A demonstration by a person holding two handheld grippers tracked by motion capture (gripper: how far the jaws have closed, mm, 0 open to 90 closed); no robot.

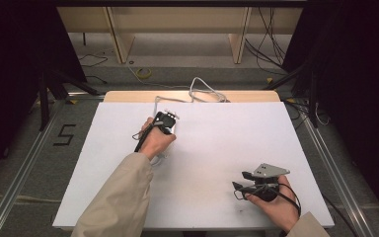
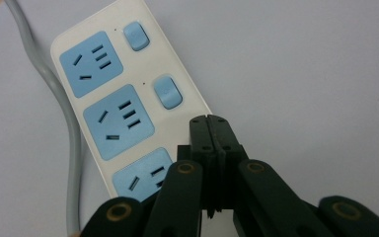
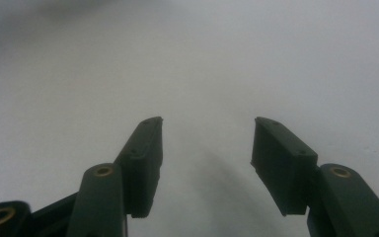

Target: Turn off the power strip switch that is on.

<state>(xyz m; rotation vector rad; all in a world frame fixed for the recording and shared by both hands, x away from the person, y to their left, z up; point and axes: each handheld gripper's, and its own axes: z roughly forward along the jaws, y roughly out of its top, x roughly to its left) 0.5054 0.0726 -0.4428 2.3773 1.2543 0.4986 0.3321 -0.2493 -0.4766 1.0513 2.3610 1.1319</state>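
Tabletop (image 1: 217, 148): smooth matt white sheet, paper-like, no sheen; a pale wood edge shows along its far side.

Power strip (image 2: 128, 89): glossy white plastic body, smooth; socket faces and rocker switches in matt light-blue plastic. Its cord (image 2: 71, 148) is grey, rubbery-looking, smooth.

Left hand-held gripper (image 2: 212, 123): matt black plastic links, jaw pads pressed together, brass-coloured metal rivets at the pivots.

Right hand-held gripper (image 3: 206, 148): same matt black plastic, faintly grainy, jaws spread; its top plate (image 1: 271, 170) is dull grey metal.

Sleeve (image 1: 118, 197): beige cloth, soft, creased, matt.

Floor (image 1: 19, 148): rough grey carpet; metal rails across it, brushed and dull.
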